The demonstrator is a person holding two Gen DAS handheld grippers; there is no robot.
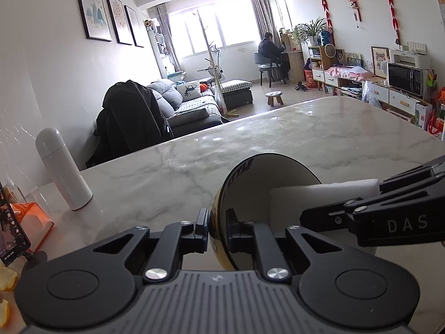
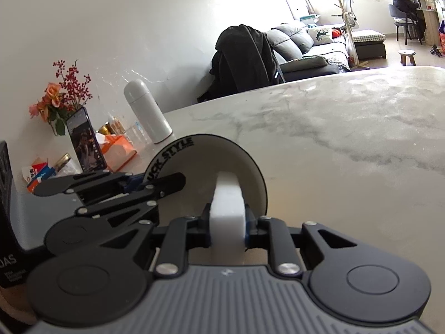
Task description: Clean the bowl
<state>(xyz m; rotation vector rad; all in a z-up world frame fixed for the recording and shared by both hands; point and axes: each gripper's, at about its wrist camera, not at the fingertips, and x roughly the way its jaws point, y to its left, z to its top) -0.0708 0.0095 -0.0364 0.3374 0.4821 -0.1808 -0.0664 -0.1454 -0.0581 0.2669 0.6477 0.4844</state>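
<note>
The bowl (image 1: 250, 194) stands tilted on its edge above the table (image 1: 333, 139), its rim between the left gripper (image 1: 217, 228) fingers. The sponge (image 2: 226, 208), clamped in the right gripper (image 2: 228, 222), sits inside the bowl. A flask (image 1: 62, 167) stands upright on the table, left of the bowl.

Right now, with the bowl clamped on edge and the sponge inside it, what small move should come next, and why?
Probably sweep the sponge around the bowl's inner wall. The left gripper pinches the rim and holds the bowl tipped on edge, and the right gripper already has the sponge pressed inside, so a wiping stroke looks like the natural next step.
</note>
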